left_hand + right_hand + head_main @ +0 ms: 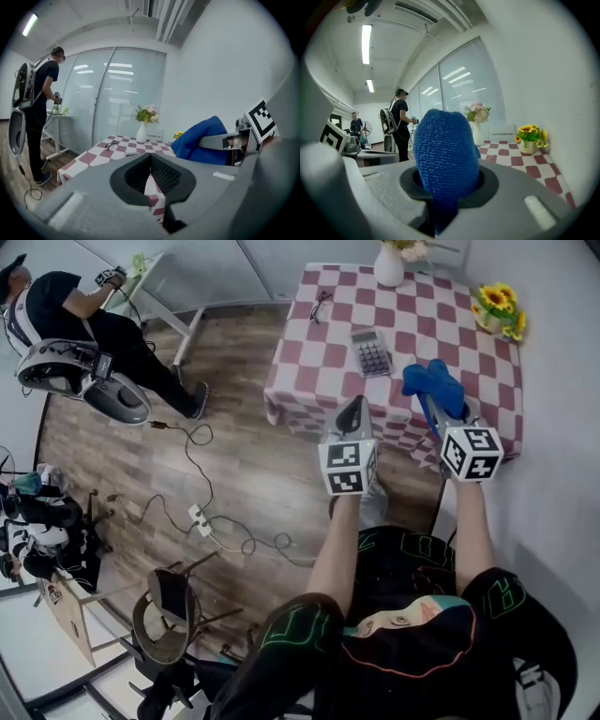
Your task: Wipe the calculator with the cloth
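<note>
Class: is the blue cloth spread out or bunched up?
Bunched up: the blue cloth stands as a wad clamped in the right gripper.

Head view looks steeply down from above the person's own body onto the table (pixel 314 381) and the floor. Left gripper view rides low on the left tool (pixel 151 174) and faces across the table to the vase (pixel 141 133) and glass wall (pixel 117 93), with the right tool (pixel 213 140) at its right side. Right gripper view sits close behind the blue cloth (pixel 445 154) and faces the same vase; all three share the table and vase.
</note>
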